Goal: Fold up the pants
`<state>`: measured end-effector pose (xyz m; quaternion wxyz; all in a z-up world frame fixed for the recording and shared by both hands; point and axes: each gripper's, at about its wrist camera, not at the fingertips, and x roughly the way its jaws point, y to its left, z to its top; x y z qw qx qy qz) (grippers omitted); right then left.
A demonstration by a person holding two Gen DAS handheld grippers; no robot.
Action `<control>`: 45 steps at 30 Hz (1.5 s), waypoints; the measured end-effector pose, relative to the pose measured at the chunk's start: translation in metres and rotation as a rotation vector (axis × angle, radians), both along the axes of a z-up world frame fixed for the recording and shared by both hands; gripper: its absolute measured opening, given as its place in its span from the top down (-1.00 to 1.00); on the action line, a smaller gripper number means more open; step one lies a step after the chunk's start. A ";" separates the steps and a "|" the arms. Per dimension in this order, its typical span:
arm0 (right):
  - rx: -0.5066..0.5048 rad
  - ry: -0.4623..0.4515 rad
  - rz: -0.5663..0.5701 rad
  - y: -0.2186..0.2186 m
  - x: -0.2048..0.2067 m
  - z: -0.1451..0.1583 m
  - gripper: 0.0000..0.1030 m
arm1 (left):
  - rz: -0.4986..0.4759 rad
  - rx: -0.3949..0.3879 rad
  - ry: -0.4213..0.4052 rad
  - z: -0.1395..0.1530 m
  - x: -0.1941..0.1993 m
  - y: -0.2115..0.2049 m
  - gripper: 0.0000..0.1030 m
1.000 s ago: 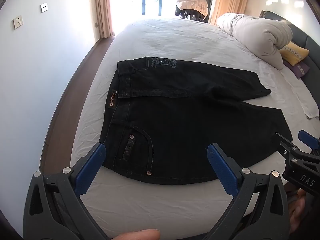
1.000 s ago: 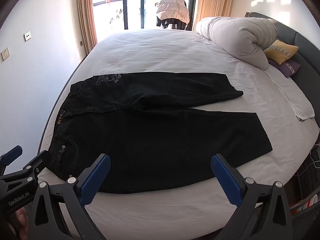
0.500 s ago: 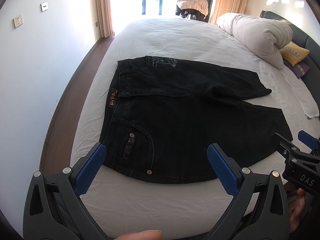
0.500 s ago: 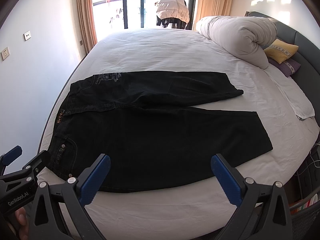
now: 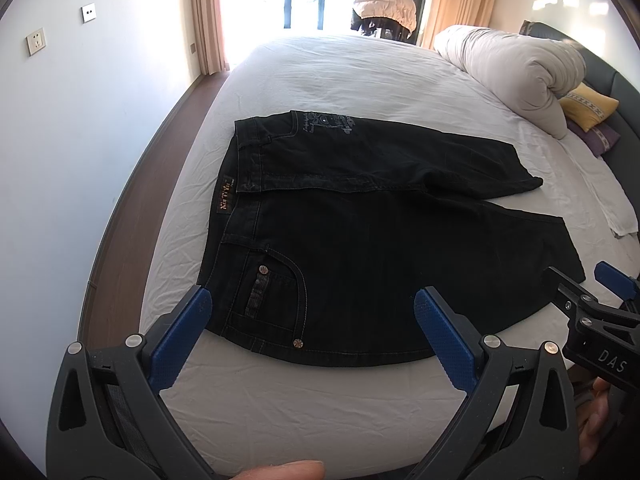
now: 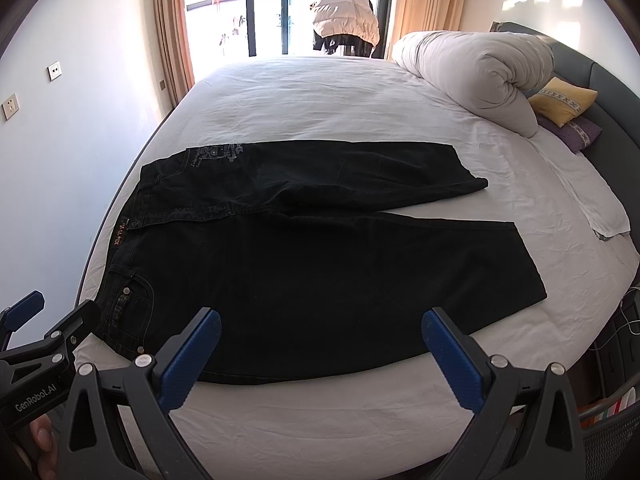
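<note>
Black jeans [image 5: 380,248] lie flat on the white bed [image 5: 360,76], waist to the left, both legs spread to the right; they also show in the right wrist view [image 6: 320,264]. My left gripper [image 5: 312,320] is open and empty, held above the near edge by the waist pocket. My right gripper [image 6: 320,336] is open and empty, held above the near leg's lower edge. Each gripper shows at the edge of the other's view: the right gripper [image 5: 588,300] and the left gripper [image 6: 44,320].
A rolled white duvet [image 6: 476,76] and yellow and purple pillows [image 6: 564,100] lie at the bed's far right. A folded white cloth [image 6: 592,200] lies at the right edge. A wall is on the left, a window behind.
Both grippers have shifted very slightly; the jeans have not moved and nothing has been gripped.
</note>
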<state>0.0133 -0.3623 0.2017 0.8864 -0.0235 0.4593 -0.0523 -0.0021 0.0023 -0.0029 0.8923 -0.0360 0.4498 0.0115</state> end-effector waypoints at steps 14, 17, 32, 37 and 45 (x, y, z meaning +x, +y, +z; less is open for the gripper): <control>0.000 0.002 0.000 0.000 -0.001 -0.002 -1.00 | 0.000 -0.001 0.001 0.000 0.000 0.000 -1.00; 0.001 0.002 -0.001 0.000 -0.001 -0.003 -1.00 | 0.001 -0.001 0.001 0.000 0.000 0.000 -1.00; 0.003 0.004 -0.001 0.001 -0.003 -0.006 -1.00 | 0.000 -0.001 0.003 0.000 0.000 0.001 -1.00; 0.003 0.006 0.000 -0.002 -0.002 -0.007 -1.00 | 0.000 -0.002 0.003 0.000 0.000 0.000 -1.00; 0.004 0.008 0.001 -0.001 -0.002 -0.008 -1.00 | 0.000 0.000 0.005 -0.003 0.000 0.000 -1.00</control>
